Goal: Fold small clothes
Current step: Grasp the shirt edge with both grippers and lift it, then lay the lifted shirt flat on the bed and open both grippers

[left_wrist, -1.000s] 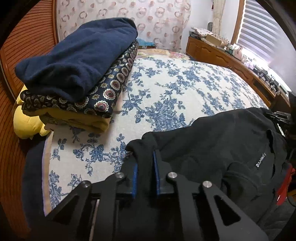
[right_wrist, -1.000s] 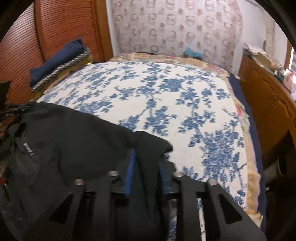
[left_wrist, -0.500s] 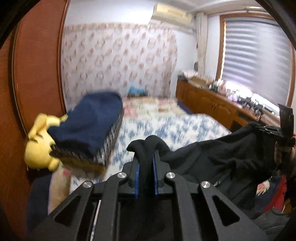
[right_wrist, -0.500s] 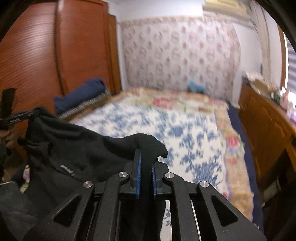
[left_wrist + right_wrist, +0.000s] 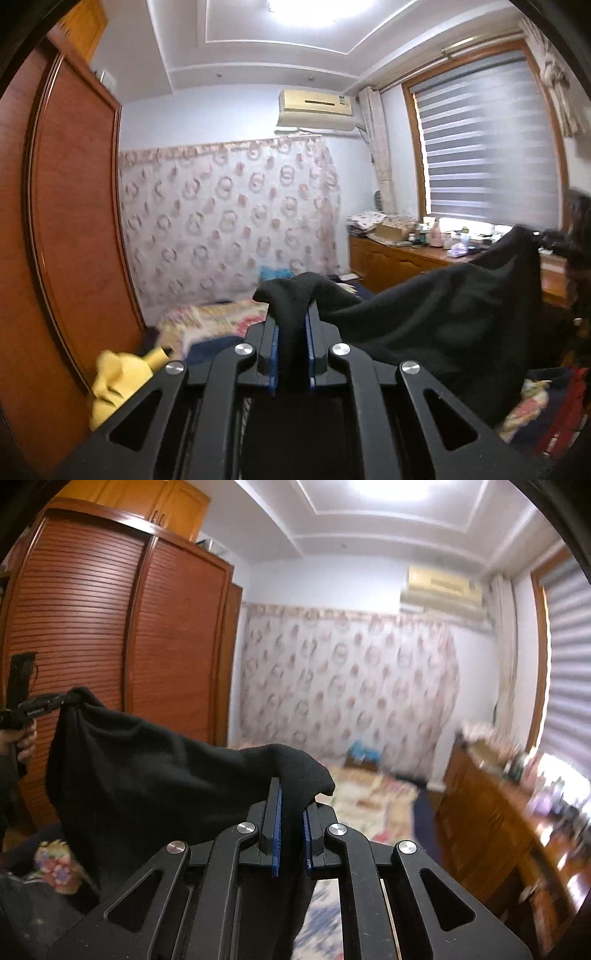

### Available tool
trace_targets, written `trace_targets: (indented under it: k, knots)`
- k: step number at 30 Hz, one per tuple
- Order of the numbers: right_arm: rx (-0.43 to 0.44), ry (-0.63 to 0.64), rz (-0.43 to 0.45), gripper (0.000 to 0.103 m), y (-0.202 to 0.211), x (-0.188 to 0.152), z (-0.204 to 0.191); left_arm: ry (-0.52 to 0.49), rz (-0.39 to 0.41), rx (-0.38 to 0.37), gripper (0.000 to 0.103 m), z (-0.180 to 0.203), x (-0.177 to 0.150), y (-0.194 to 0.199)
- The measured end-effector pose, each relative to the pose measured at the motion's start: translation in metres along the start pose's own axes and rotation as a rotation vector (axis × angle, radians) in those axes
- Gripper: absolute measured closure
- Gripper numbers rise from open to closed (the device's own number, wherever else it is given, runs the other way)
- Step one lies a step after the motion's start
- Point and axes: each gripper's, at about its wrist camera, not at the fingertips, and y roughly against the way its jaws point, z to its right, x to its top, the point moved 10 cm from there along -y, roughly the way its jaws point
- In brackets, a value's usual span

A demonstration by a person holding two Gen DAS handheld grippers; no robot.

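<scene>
Left gripper (image 5: 291, 332) jaws clamped on a corner of the black garment (image 5: 443, 310), right gripper (image 5: 291, 812) jaws pinching another corner, cloth stretched in the air between both jaws

Changes logged, one second ago to now:

- Left gripper (image 5: 291, 332): raised from just above the bed to well above it; its view now takes in the ceiling, the air conditioner (image 5: 316, 110) and the window blind (image 5: 487, 147).
- Right gripper (image 5: 291, 823): raised likewise; the wardrobe (image 5: 129, 646) tops and ceiling now show.
- Black garment (image 5: 424, 317): formerly slumped on the bedspread, now lifted clear and hanging stretched between both grippers.
- Bed (image 5: 214, 321): floral spread filled both views before; now only a far strip shows.
- Folded stack: mostly out of the left view; the yellow plush toy (image 5: 118, 380) sits low at the left edge.
</scene>
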Motion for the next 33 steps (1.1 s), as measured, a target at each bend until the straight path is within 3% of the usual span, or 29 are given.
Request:
trace_targets:
  k: [3, 7, 9, 10, 13, 16, 20, 22, 25, 30, 33]
  knots:
    - [-0.049, 0.028, -0.05, 0.097, -0.042, 0.023, 0.021, -0.021, -0.049, 0.029, 0.093, -0.011, 0.012, -0.056]
    - [-0.097, 0.04, -0.165, 0.096, -0.122, 0.005, 0.048, -0.028, -0.172, 0.066, 0.082, -0.025, -0.02, -0.151]
    - [-0.134, 0.015, -0.281, 0.091, -0.186, -0.038, 0.067, -0.017, -0.251, 0.047, 0.075, -0.028, -0.056, -0.2]
    - [-0.156, 0.004, -0.322, 0.083, -0.205, -0.056, 0.074, -0.007, -0.303, 0.032, 0.073, -0.029, -0.078, -0.224]
    - [-0.233, -0.09, -0.518, 0.077, -0.274, -0.147, 0.101, 0.006, -0.452, 0.021, 0.07, -0.035, -0.149, -0.273]
    - [-0.202, -0.172, -0.568, 0.077, -0.291, -0.198, 0.099, 0.009, -0.51, 0.008, 0.063, -0.024, -0.185, -0.272]
    - [-0.155, -0.16, -0.6, 0.076, -0.275, -0.236, 0.078, 0.004, -0.548, -0.024, 0.052, -0.004, -0.21, -0.25]
    - [-0.125, -0.165, -0.598, 0.064, -0.259, -0.243, 0.065, 0.02, -0.557, -0.067, 0.044, 0.006, -0.221, -0.236]
    - [-0.095, -0.177, -0.587, 0.058, -0.237, -0.251, 0.053, 0.027, -0.583, -0.103, 0.043, 0.016, -0.235, -0.219]
    - [-0.05, -0.237, -0.571, 0.057, -0.211, -0.271, 0.031, 0.042, -0.612, -0.148, 0.043, 0.037, -0.259, -0.204]
    - [-0.078, -0.25, -0.58, 0.057, -0.194, -0.286, 0.024, 0.033, -0.644, -0.162, 0.043, 0.051, -0.28, -0.2]
